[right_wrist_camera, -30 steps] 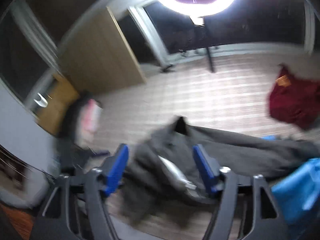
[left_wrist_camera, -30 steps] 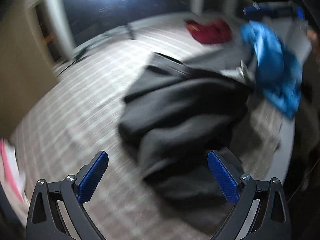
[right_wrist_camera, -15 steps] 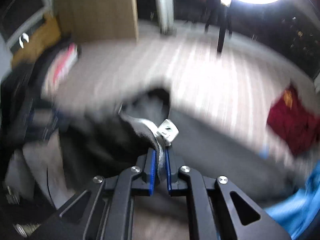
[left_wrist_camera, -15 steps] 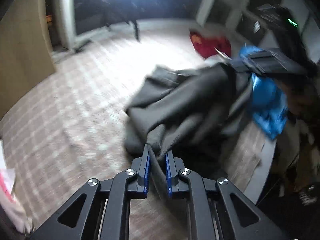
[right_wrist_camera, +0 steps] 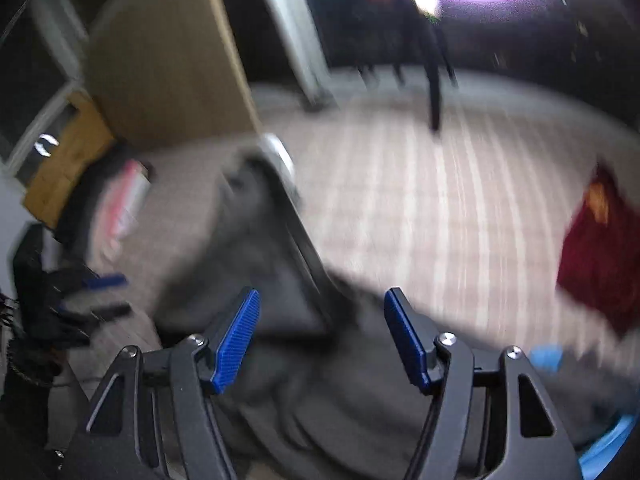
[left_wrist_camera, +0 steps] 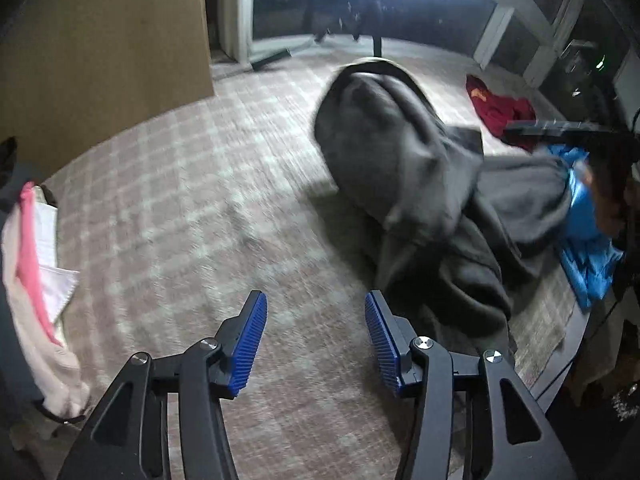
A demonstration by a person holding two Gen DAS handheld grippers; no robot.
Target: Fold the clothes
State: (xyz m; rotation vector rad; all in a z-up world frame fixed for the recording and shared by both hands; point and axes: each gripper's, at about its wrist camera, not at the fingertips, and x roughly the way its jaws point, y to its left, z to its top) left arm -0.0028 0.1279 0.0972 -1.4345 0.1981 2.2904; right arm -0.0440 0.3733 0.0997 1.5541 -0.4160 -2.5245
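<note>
Presently, left gripper (left_wrist_camera: 316,336) and right gripper (right_wrist_camera: 320,336) are both standing spread apart, gripping nothing; dark grey garment (left_wrist_camera: 420,184) is lying crumpled on checked carpet (left_wrist_camera: 180,208).

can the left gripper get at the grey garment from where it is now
Probably yes. The left gripper is open over bare carpet, and the grey garment lies just to its right with nothing between them.
</note>
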